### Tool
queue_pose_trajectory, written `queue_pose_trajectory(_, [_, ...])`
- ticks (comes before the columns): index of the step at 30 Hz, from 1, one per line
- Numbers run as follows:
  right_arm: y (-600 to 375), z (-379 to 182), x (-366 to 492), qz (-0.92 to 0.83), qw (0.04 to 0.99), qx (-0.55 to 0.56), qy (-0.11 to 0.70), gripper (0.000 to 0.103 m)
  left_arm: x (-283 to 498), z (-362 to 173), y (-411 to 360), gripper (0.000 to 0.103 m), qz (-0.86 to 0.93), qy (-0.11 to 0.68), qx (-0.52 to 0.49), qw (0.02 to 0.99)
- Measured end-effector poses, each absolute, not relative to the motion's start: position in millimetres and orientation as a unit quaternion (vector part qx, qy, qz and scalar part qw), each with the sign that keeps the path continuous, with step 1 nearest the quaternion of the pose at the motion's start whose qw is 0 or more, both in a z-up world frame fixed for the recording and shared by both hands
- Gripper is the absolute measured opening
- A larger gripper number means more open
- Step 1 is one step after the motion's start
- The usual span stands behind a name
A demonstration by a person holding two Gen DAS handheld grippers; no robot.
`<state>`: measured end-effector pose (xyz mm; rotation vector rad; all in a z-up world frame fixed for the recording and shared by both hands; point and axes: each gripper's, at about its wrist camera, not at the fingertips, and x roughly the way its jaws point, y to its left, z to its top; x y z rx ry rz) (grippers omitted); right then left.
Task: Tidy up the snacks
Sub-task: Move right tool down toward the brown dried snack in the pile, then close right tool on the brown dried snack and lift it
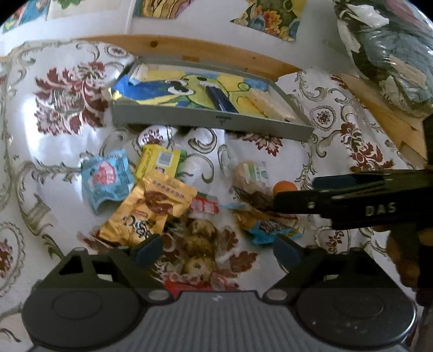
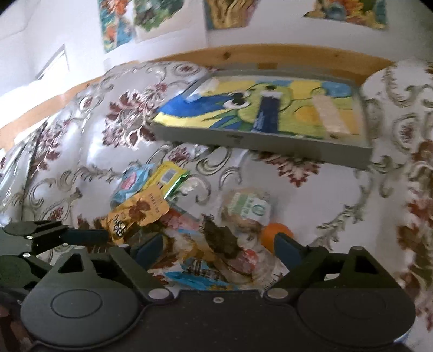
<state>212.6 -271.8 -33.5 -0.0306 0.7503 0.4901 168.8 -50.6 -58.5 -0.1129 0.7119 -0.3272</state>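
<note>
Crinkled foil snack packets (image 1: pixel 151 205) heaped; grey tray (image 1: pixel 211 121) beyond.

A white wall (image 2: pixel 167 40) stands at the back, hung with bright, colourful pictures (image 2: pixel 119 24) along its upper part. Below it runs a pale pine wooden board (image 1: pixel 205 50) with visible knots. In front spreads a glossy white cloth (image 1: pixel 62 89) patterned with dark red flowers and grey-green scrolls, catching strong daylight. At the far right sits a bundle wrapped in clear plastic (image 1: pixel 389 54).
</note>
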Motion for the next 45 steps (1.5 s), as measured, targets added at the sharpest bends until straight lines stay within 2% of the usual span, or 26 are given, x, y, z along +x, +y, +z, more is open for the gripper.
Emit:
queue_pose_trajectory(7, [-266,-49,236,0.253,0.889,-0.019,0.382,0.080,181,-70,-46,0.079,-0.134,0.383,-0.079,0.911])
queue_pose_trajectory(15, [-257,-60,254,0.269,0.879,-0.027,0.394,0.077,187,-74,-48,0.078,-0.142,0.402,-0.086,0.901])
queue_pose_trajectory(25, [-253,-66,251,0.269,0.858,-0.043,0.436,0.061,187,-77,-48,0.075,-0.142,0.412,-0.085,0.896])
queue_pose_trajectory(32, [-265,-57,238,0.266,0.848,-0.020,0.458,0.065,185,-76,-46,0.066,-0.138,0.414,-0.081,0.896])
queue_pose_trajectory(34, [-272,-52,233,0.261,0.849,-0.031,0.458,0.074,186,-76,-43,0.063,-0.136,0.416,-0.088,0.895])
queue_pose_trajectory(38, [-284,-56,228,0.267,0.839,-0.049,0.472,0.074,188,-77,-41,0.061,-0.133,0.417,-0.094,0.894])
queue_pose_trajectory(41, [-287,-61,231,0.266,0.840,-0.049,0.471,0.066,187,-77,-43,0.061,-0.131,0.416,-0.087,0.896])
queue_pose_trajectory(45, [-287,-60,233,0.264,0.842,-0.028,0.469,0.048,186,-76,-43,0.059,-0.126,0.419,-0.094,0.894])
